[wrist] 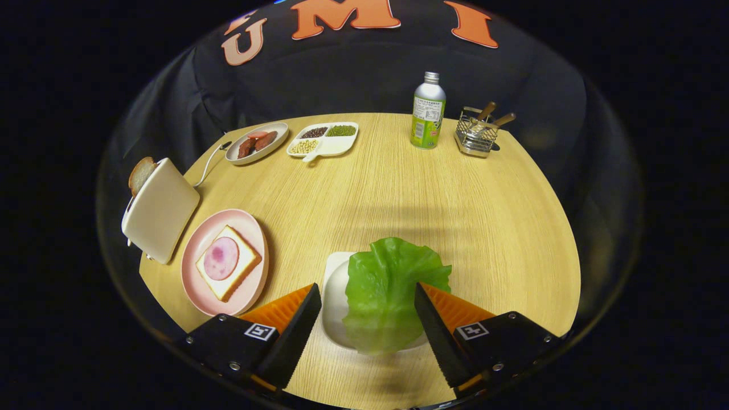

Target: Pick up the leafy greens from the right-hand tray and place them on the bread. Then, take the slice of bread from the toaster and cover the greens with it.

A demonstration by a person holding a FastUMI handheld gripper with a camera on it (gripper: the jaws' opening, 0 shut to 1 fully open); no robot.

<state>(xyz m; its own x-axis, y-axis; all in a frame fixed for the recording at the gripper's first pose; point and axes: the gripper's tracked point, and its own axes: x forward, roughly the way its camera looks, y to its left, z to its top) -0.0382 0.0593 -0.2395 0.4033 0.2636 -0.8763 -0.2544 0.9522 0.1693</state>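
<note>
The gripper (368, 319) hangs over the near edge of the round wooden counter (398, 188) with its fingers spread wide and nothing held. Between them lies the lettuce leaf (390, 293), sprawled across a small white tray (336, 296). The right finger seems to sit at the leaf's edge, while the left finger stands apart from it over the tray's bare side.

Off to the left, a pink plate (196, 273) carries a slice of bread (228, 263) topped with a round of ham (221, 258). Beyond it the cream toaster (159, 209) has a second slice (140, 173) sticking up from its slot.

The risks, as I judge them: the leaf is thin, floppy and off-centre between the fingers, so a close from here may catch only a frilled edge and let it slip or tear. Coming down too low could pinch the tray rim and drag the tray along. On the carry across, a dangling leaf might brush the plate edge or land crooked on the ham.
</note>
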